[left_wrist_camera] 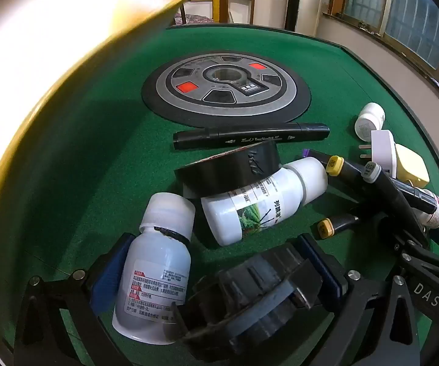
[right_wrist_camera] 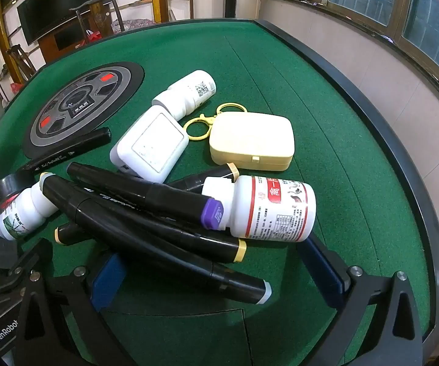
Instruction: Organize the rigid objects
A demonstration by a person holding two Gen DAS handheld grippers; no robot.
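Note:
My left gripper [left_wrist_camera: 216, 262] is open; a white bottle [left_wrist_camera: 155, 277] and a black ribbed round object [left_wrist_camera: 259, 296] lie between its fingers. Ahead lie a green-labelled white bottle [left_wrist_camera: 262, 201], a black tape roll [left_wrist_camera: 228, 167] leaning on it, and a black marker [left_wrist_camera: 250, 135]. My right gripper [right_wrist_camera: 219, 271] is open over a pile of black markers [right_wrist_camera: 146, 213] and beside a red-labelled white bottle [right_wrist_camera: 268, 207]. A white charger [right_wrist_camera: 150, 148], a small white bottle [right_wrist_camera: 189, 91] and a yellow case [right_wrist_camera: 253, 141] with key rings lie beyond.
Everything rests on a green felt table [right_wrist_camera: 280, 67] with a raised dark rim [right_wrist_camera: 372, 116] at the right. A round grey control panel [left_wrist_camera: 225, 88] sits in the table's centre. The right gripper's body [left_wrist_camera: 418, 262] shows at the right of the left wrist view.

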